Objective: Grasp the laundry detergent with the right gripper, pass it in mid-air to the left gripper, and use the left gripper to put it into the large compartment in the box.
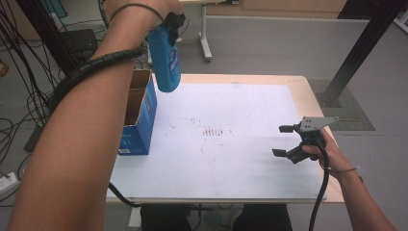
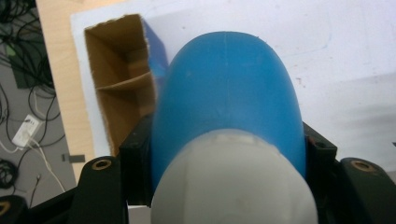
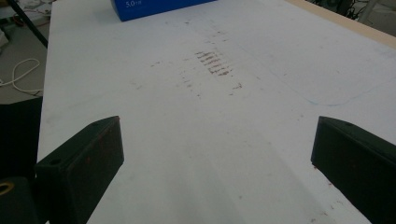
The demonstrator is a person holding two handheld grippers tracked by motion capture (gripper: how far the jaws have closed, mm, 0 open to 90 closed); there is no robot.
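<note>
- The left gripper [image 1: 169,30] is clamped on a blue bottle [image 1: 164,60], its jaws pressing on the bottle's two sides just below the white cap [image 2: 233,186], as the left gripper view shows.
- In the high view the bottle hangs in the air at about 11 o'clock of the table, cap end up in the gripper and its rounded bottom pointing down toward the table.
- The bottle's lower end sits just to the right of the box [image 1: 139,113] and above the white mat [image 1: 231,159]; it touches neither.
- The box is blue outside and brown cardboard inside, open at the top, standing at about 9 o'clock of the mat, on its left edge.
- In the left gripper view a cardboard divider [image 2: 123,83] splits the inside of the box into compartments; what can be seen of them holds nothing.
- The right gripper [image 1: 284,140] is released: its two black jaws stand wide apart with bare mat between them.
- It is held low over the mat at about 3 o'clock, pointing left toward the middle, well apart from the bottle and the box.
- Ahead of it, near the middle of the mat, lies a patch of short brown marks [image 3: 214,63].
- The mat lies on a wooden table [image 1: 308,94], whose edge shows at 12 and 3 o'clock.
</note>
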